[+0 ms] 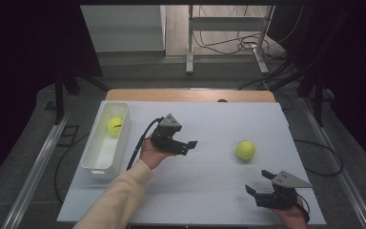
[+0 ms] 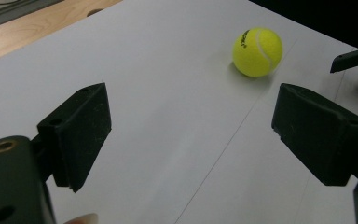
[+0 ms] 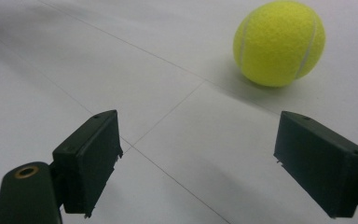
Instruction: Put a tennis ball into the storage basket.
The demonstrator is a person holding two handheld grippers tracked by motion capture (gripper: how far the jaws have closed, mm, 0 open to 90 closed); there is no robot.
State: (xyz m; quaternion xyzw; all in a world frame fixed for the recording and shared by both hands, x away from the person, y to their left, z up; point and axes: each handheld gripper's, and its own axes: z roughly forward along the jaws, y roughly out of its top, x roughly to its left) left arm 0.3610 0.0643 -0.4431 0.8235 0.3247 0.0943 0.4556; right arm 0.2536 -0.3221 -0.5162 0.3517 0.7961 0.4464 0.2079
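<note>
1. A yellow tennis ball (image 1: 245, 150) lies on the white table (image 1: 209, 119), between both grippers, touching neither.
2. The left gripper (image 1: 189, 145) hovers, jaws spread, empty.
3. The right gripper (image 1: 257, 182) is near the ball, jaws spread.
4. 1 more tennis ball (image 1: 115, 125) sits in a white bin (image 1: 91, 155) at the left.

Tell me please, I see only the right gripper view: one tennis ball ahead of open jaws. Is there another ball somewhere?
Observer: Yes, a second tennis ball lies inside a white bin at the table's left side.
Operator: Where is the left hand-held gripper?
Observer: The left hand-held gripper is near the table's middle, between the bin and the loose tennis ball, jaws open and empty.
Operator: Which one is closer to the loose ball?
Observer: The right hand-held gripper looks somewhat closer; it is just in front of the ball.
</note>
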